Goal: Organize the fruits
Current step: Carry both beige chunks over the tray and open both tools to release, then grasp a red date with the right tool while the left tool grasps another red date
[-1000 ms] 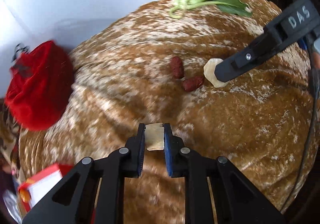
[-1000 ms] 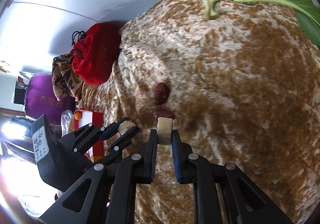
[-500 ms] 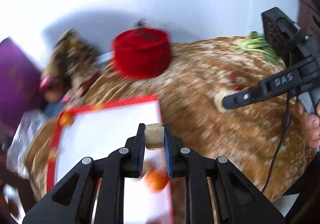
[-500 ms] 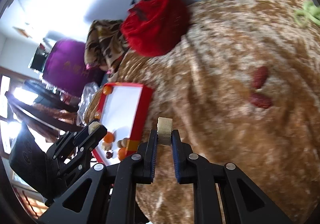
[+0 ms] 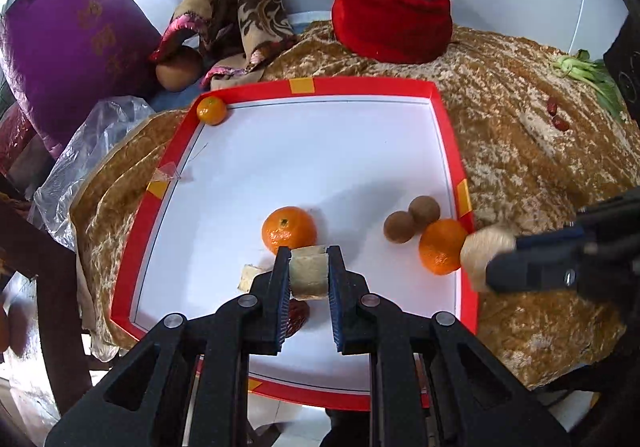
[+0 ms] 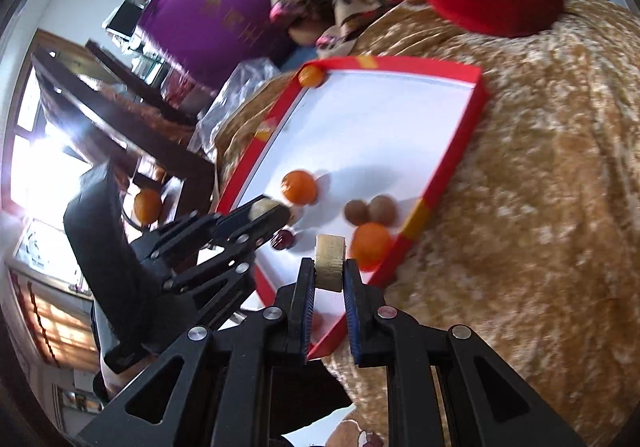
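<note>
Sitting at the left in the left wrist view, a purple cushion (image 5: 60,43) borders the brown-draped bench (image 5: 520,151), which carries a red-rimmed white tray (image 5: 448,127). One small mandarin (image 5: 211,110) rests in its far left corner. Above the tray's near part, the left tongs (image 5: 309,273) are clenched on a pale fruit slice (image 5: 308,275), just before a mandarin (image 5: 289,230). Farther right, the right tongs (image 5: 496,267) grasp another pale slice (image 5: 482,253) over the tray's right rim.

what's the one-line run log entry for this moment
left gripper: jaws shut on pale slice above tray | right gripper: jaws shut on pale round slice at tray edge
</note>
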